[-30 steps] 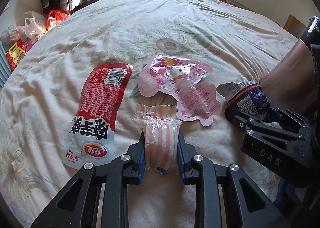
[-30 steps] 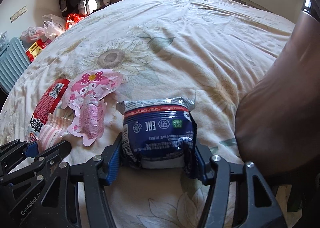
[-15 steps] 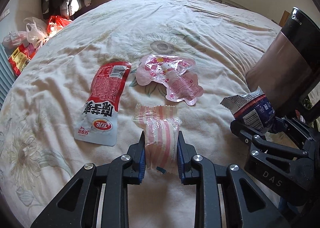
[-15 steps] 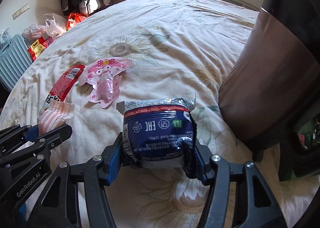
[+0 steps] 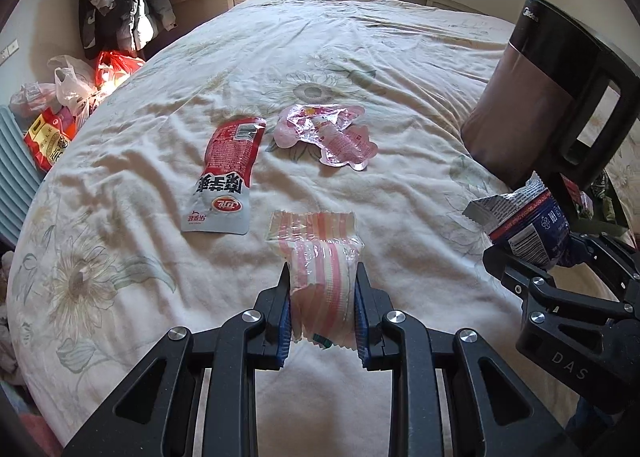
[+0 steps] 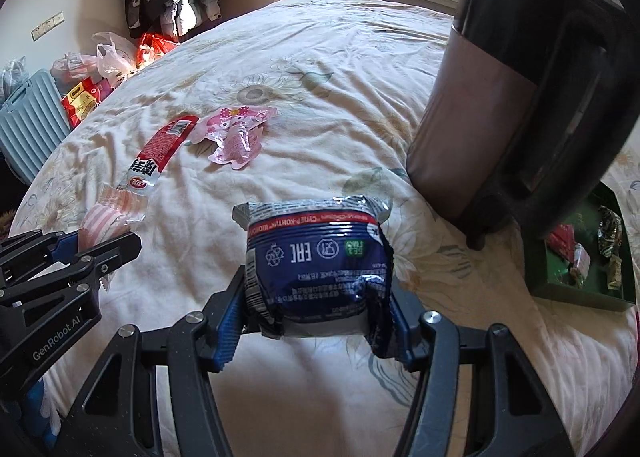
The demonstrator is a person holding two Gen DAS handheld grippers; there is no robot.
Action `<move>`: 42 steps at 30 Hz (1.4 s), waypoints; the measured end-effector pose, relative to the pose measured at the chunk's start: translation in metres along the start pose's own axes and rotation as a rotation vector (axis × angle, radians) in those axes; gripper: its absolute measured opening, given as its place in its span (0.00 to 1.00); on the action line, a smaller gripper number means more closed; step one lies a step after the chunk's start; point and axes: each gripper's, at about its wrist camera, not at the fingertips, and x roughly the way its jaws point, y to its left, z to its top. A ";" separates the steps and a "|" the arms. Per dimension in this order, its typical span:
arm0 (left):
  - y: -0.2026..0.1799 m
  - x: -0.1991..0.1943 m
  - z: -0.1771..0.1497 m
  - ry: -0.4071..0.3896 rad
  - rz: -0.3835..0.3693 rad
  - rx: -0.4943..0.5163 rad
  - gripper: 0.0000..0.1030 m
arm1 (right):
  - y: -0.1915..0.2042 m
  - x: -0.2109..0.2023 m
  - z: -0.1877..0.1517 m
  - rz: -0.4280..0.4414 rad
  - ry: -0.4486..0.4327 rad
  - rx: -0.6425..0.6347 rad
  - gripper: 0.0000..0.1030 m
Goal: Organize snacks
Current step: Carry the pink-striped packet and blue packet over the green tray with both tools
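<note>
Both grippers carry snacks above the bed: left gripper clamps the striped packet, right gripper the blue packet. Next: release into the green tray at the bed's right edge.

Tall kettle close beside green tray, perhaps crowding it

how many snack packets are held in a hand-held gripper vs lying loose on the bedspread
Held: 2, the pink striped packet in the left hand-held gripper and the blue packet in the right hand-held gripper
Loose on the bedspread: 2, the red and white pouch and the pink cartoon pouch
Total: 4
</note>
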 end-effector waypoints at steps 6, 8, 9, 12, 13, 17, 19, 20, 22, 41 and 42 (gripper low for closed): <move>-0.013 -0.018 -0.014 -0.011 -0.002 0.055 0.21 | -0.012 -0.025 -0.025 -0.020 -0.019 0.039 1.00; -0.021 -0.021 -0.018 -0.012 -0.006 0.078 0.21 | -0.019 -0.031 -0.033 -0.027 -0.024 0.059 1.00; -0.025 -0.023 -0.021 -0.012 -0.009 0.091 0.21 | -0.024 -0.035 -0.037 -0.032 -0.027 0.068 1.00; -0.041 -0.026 -0.026 -0.010 -0.022 0.131 0.21 | -0.039 -0.044 -0.049 -0.048 -0.038 0.100 1.00; -0.046 -0.027 -0.028 -0.009 -0.027 0.144 0.21 | -0.046 -0.047 -0.053 -0.054 -0.041 0.113 1.00; -0.074 -0.032 -0.033 -0.007 -0.049 0.205 0.21 | -0.077 -0.058 -0.070 -0.085 -0.050 0.165 1.00; -0.091 -0.033 -0.035 -0.006 -0.061 0.238 0.21 | -0.093 -0.064 -0.077 -0.098 -0.056 0.194 1.00; -0.099 -0.034 -0.036 -0.005 -0.067 0.254 0.21 | -0.102 -0.066 -0.081 -0.105 -0.059 0.207 1.00; -0.118 -0.034 -0.038 -0.001 -0.081 0.292 0.21 | -0.120 -0.071 -0.088 -0.119 -0.067 0.235 1.00; -0.324 -0.009 0.006 -0.020 -0.254 0.535 0.21 | -0.315 -0.078 -0.098 -0.257 -0.125 0.437 1.00; -0.334 -0.005 0.013 -0.022 -0.257 0.535 0.21 | -0.324 -0.076 -0.095 -0.262 -0.127 0.440 1.00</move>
